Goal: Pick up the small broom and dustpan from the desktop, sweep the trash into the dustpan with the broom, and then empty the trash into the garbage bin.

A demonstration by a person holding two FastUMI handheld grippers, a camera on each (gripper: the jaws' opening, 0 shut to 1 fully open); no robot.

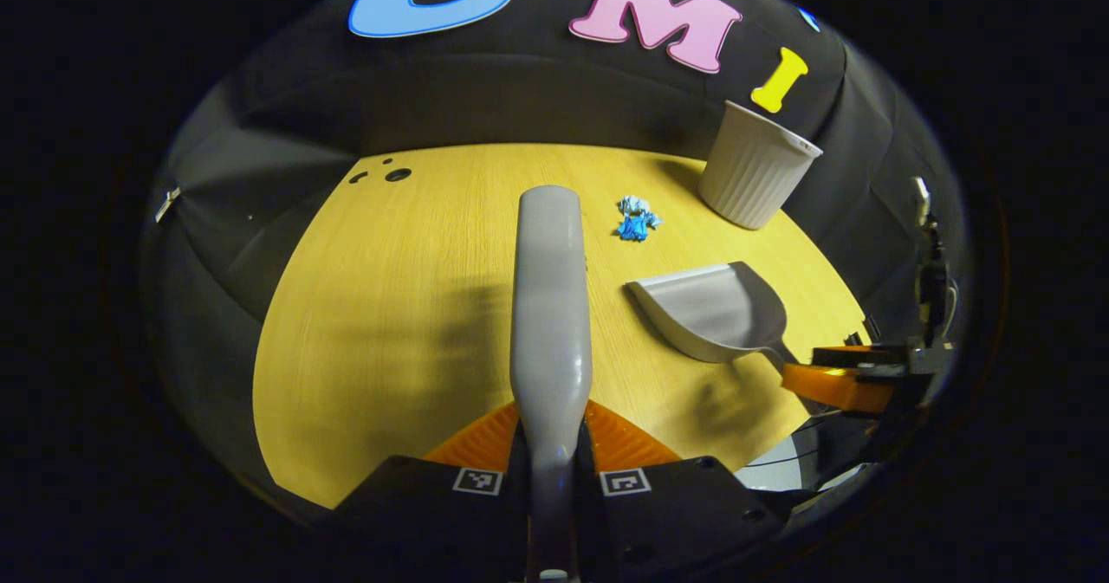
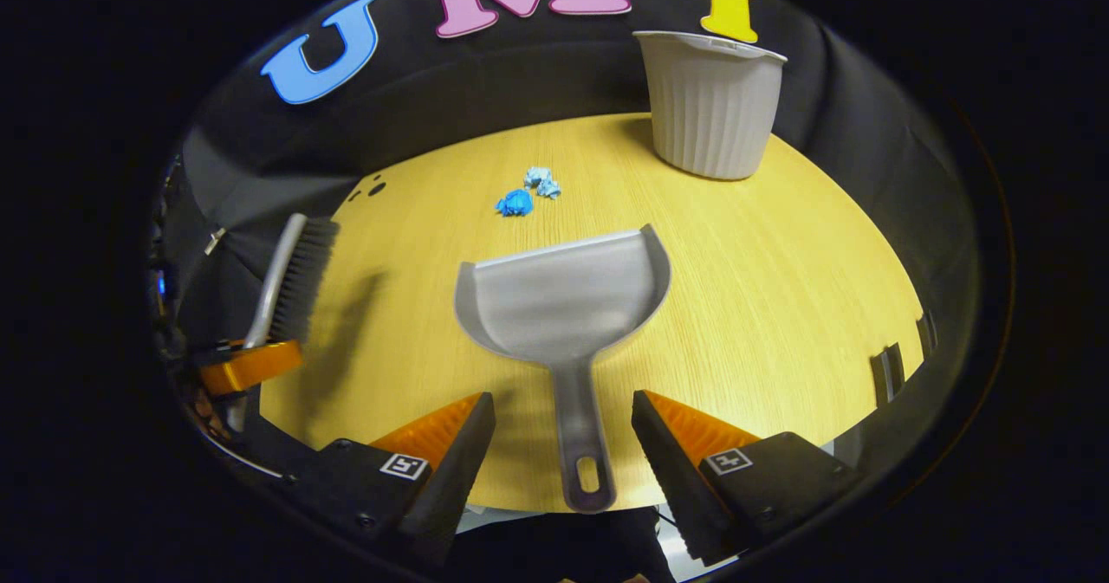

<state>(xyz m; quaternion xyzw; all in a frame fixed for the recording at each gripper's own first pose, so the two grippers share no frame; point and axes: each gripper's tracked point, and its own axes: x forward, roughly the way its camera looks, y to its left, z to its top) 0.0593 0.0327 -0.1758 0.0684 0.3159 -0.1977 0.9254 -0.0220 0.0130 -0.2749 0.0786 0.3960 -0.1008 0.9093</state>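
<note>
In the left gripper view, the left gripper (image 1: 552, 444) has its two fingers closed on the handle of the broom (image 1: 549, 306), which stands up the middle of the picture and points away over the desk (image 1: 390, 323). Beyond the broom's far end and a little to the right lies the trash (image 1: 637, 218), small crumpled blue scraps. Farther right, at the far edge of the desk, stands the ribbed bin (image 1: 754, 167), upright. Near the right side the dustpan (image 1: 710, 310) rests flat on the desk, its handle running toward the right gripper (image 1: 845, 379) at the edge of the picture.

In the right gripper view, the right gripper (image 2: 563, 444) has its fingers spread wide, one on each side of the dustpan (image 2: 567, 306) handle, and neither touches it. The pan's open mouth faces away toward the trash (image 2: 527, 193), which lies a little beyond it and apart from it. The bin (image 2: 710, 102) stands at the far right. At the left edge the broom (image 2: 299, 280) is held up off the desk (image 2: 780, 288) in the left gripper (image 2: 251, 365), bristles turned to the right.

The pick-up step looks half done: broom in hand, dustpan not yet grasped. The next move calls for the right fingers to close squarely on the handle's narrow part, keeping the pan level. After that the broom would have to come round behind the scraps, on their far side, to draw them into the pan.
</note>
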